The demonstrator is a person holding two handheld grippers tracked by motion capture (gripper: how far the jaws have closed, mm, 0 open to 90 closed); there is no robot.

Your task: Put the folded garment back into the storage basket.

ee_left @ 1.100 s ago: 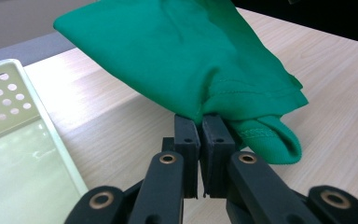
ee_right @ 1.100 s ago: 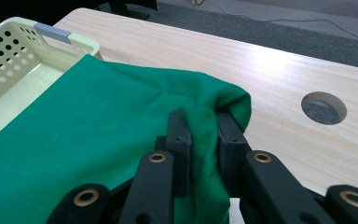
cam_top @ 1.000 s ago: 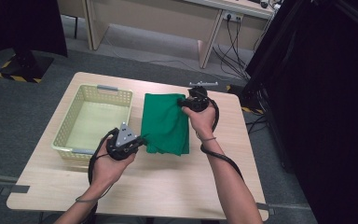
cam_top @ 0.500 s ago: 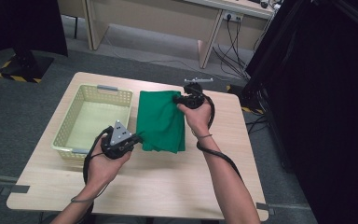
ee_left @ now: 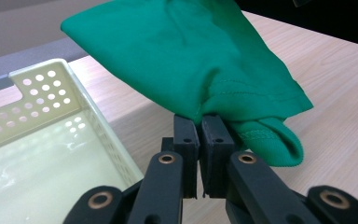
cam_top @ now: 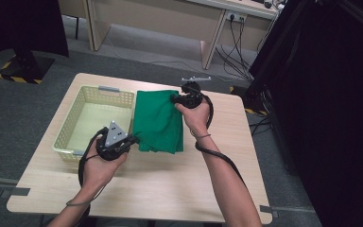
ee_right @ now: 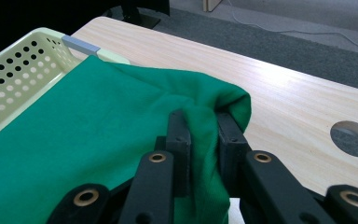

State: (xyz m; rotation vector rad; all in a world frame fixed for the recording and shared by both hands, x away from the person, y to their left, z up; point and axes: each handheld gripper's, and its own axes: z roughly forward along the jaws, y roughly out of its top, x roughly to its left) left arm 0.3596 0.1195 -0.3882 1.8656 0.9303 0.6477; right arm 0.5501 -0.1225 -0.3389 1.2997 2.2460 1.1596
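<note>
A green cloth (cam_top: 158, 120) hangs stretched between my two grippers, just above the wooden table (cam_top: 170, 189). Its left edge reaches the right rim of a pale yellow perforated basket (cam_top: 71, 137). My left gripper (cam_top: 133, 138) is shut on the cloth's near left corner; in the left gripper view the jaws (ee_left: 199, 122) pinch a hemmed edge of the cloth (ee_left: 200, 60), with the basket (ee_left: 42, 140) to their left. My right gripper (cam_top: 176, 98) is shut on the far right corner; in the right gripper view (ee_right: 204, 122) a fold of the cloth (ee_right: 74, 135) is bunched between its jaws.
A small pale grey part (cam_top: 196, 78) lies at the table's far edge. A round cable hole (ee_right: 354, 138) is cut in the tabletop near the far right corner. A black curtain (cam_top: 331, 94) stands to the right, and cables (cam_top: 236, 47) trail on the floor behind.
Both grippers have shifted a little to the left with the cloth, which now reaches the basket's right rim. Both grips stay the same.
</note>
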